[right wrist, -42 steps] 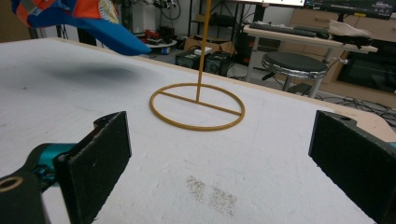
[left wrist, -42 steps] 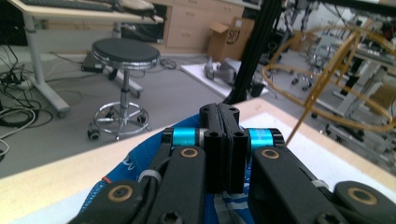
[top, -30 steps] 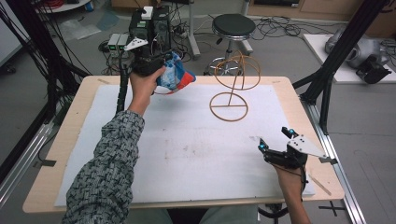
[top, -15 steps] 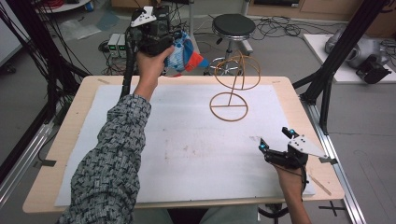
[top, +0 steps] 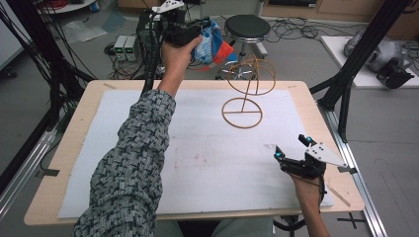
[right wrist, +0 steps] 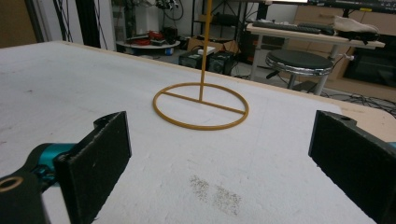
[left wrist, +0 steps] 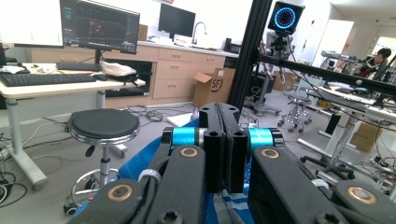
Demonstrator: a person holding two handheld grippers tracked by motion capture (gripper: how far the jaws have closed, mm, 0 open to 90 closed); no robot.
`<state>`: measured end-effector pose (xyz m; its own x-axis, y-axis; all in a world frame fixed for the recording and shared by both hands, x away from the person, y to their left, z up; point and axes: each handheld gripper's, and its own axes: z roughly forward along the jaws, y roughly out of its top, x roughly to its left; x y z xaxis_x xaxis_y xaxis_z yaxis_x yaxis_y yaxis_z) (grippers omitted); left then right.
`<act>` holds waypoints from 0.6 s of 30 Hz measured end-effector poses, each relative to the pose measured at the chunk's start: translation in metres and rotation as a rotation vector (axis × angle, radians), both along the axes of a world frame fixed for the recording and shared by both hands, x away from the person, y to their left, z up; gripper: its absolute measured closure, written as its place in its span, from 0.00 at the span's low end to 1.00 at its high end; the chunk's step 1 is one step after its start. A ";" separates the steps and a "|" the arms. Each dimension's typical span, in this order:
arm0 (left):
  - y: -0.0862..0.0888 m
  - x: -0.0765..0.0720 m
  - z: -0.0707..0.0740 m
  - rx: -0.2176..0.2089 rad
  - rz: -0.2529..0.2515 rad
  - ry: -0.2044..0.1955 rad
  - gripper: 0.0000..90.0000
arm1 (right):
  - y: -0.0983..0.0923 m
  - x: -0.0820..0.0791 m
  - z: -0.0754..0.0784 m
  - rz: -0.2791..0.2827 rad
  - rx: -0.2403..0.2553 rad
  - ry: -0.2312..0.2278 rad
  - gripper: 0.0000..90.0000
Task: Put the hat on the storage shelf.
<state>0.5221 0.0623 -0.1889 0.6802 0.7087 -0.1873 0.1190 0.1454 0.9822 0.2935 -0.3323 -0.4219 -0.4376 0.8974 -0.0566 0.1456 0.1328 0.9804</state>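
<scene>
Left gripper (top: pixel 200 34) jaws clench a blue cap (top: pixel 212 47); right gripper (top: pixel 292 152) jaws released.

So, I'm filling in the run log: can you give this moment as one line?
left gripper: shut on blue, white and orange cloth, raised | right gripper: open, resting on table | gold wire stand: bare

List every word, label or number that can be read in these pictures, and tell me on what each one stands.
"SF": printed on the open cardboard box on the floor by the wooden cabinets, left gripper view.
Monitor screens on the desk: graphs and text, too small to read.
Blue, white and red cloth in the left hand-held gripper: pattern too blurred to read.
</scene>
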 end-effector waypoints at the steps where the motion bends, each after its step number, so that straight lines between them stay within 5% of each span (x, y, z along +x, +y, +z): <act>1: -0.003 0.001 0.001 -0.007 -0.006 0.000 0.98 | 0.000 0.000 0.000 0.000 0.000 0.000 0.05; 18: -0.041 0.002 0.017 -0.063 -0.057 -0.031 0.98 | -0.001 0.000 0.000 0.005 0.005 0.000 0.05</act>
